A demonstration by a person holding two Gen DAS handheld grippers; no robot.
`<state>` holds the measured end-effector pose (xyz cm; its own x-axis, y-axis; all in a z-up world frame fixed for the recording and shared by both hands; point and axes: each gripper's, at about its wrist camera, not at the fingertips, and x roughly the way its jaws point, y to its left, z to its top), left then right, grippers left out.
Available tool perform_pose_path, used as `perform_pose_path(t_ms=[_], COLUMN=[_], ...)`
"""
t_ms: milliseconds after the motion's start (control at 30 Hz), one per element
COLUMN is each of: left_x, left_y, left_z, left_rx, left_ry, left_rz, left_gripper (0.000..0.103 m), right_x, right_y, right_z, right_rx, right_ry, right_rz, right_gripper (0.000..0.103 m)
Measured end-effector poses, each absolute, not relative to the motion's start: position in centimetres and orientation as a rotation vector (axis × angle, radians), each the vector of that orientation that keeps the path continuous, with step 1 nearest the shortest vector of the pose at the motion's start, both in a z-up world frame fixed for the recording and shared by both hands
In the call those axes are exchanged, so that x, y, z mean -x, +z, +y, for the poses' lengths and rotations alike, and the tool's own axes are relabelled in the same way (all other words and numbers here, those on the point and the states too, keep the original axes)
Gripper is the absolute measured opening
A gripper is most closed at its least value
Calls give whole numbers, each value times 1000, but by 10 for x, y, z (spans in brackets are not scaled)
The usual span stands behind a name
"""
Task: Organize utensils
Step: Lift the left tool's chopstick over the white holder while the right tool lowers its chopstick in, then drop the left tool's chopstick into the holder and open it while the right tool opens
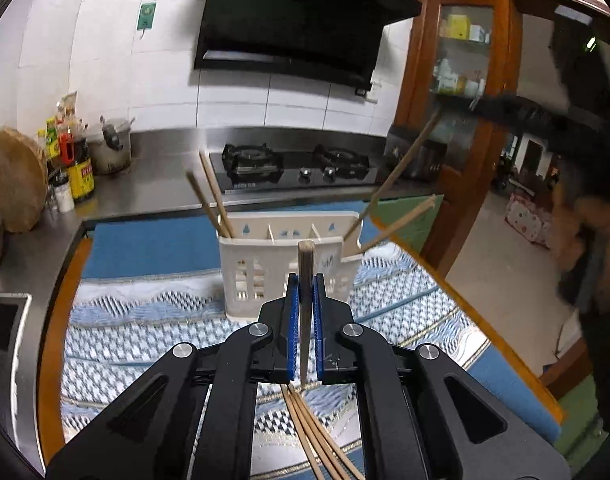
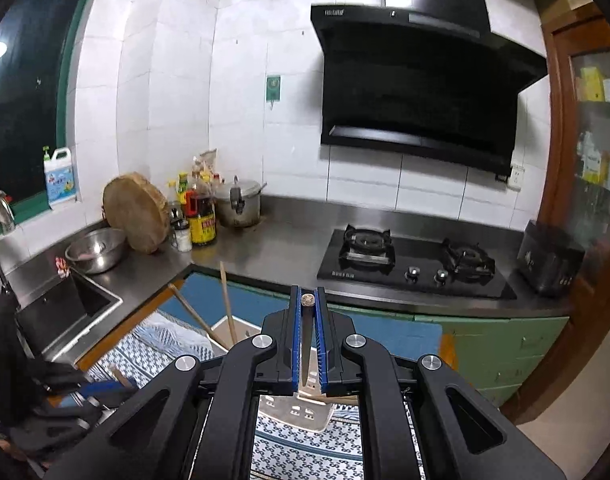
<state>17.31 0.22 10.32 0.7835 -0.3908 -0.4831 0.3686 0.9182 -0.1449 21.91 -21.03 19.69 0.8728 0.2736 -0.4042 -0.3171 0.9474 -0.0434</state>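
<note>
**Both grippers carry a chopstick toward the white holder**

Nearest the left wrist camera, the left gripper (image 1: 305, 280) has its jaws clamped on a single chopstick (image 1: 305, 300), held upright between the blue pads, its squared end sticking up above them. Below it, a loose bundle of chopsticks (image 1: 309, 432) lies on the patterned cloth (image 1: 145, 344) that covers the surface; four or so can be made out, though the gripper body hides part of them. In the right wrist view the right gripper (image 2: 308, 300) likewise has its jaws closed on one chopstick (image 2: 307, 328), seen almost end-on.

These sticks look light, thin and stiff, probably wood or bamboo, with a smooth finish that could slide or pivot in a narrow grip. A hold near the thick end, as here, likely gives the pads the most to bite on and leaves the thin tip free to drop into a slot.

Just past the left gripper stands the white utensil holder (image 1: 249, 276), slotted and split by dividers into compartments. Two chopsticks (image 1: 213, 204) lean out of its left end and two more (image 1: 389, 204) out of its right end, four in all.

Farther off are the steel counter, a two-burner hob (image 1: 297, 168) and the black hood (image 1: 297, 20).
</note>
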Motion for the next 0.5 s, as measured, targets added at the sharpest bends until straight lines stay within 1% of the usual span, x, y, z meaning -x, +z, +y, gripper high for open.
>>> perform_pose_path(t_ms=[267, 433, 500], left_x=[-183, -194, -202], left_y=[170, 212, 224], left_z=[5, 1, 1], left_rx=[18, 11, 21], left_ry=[-398, -365, -346], left_rz=[388, 278, 236], left_gripper=[5, 5, 5], right_x=[-251, -255, -254], right_y=[158, 146, 144], right_z=[-203, -204, -205], right_rx=[120, 111, 108], right_ry=[319, 322, 324], right_rz=[513, 532, 530], right_gripper=[7, 7, 9])
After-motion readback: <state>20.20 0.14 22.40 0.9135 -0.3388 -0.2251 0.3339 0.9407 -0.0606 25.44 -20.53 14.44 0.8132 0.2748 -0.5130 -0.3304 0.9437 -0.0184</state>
